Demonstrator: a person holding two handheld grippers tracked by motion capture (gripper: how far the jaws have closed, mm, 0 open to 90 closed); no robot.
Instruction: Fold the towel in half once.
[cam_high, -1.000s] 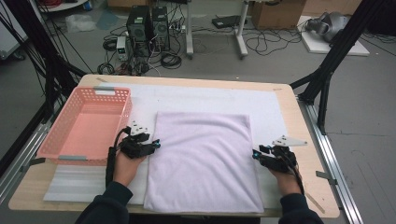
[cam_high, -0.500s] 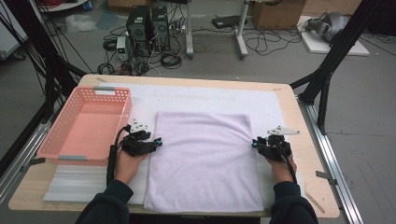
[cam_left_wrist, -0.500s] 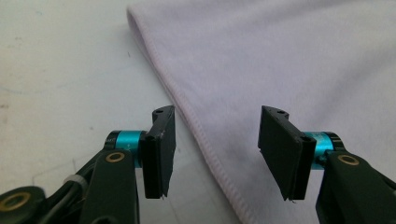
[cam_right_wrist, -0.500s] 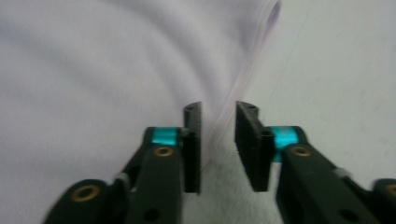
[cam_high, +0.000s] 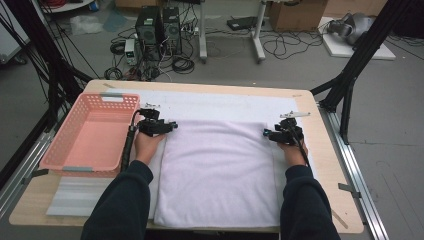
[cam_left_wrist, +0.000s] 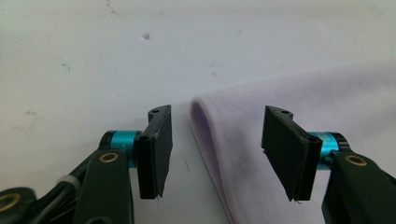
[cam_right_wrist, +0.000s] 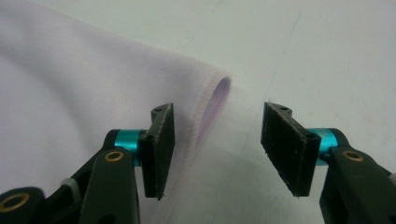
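On the tabletop (cam_high: 325, 150) the lilac towel (cam_high: 220, 170) lies flat, long axis running away from the person. Left tongs (cam_left_wrist: 215, 149) and right tongs (cam_right_wrist: 215, 149) have just been opening, each straddling a far corner (nothing gripped); both equally near.

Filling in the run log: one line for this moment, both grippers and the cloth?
left gripper: jaws just opening, straddling far-left corner of lilac towel, unpinched | right gripper: jaws just opening, at far-right corner, unpinched | towel: folded, flat
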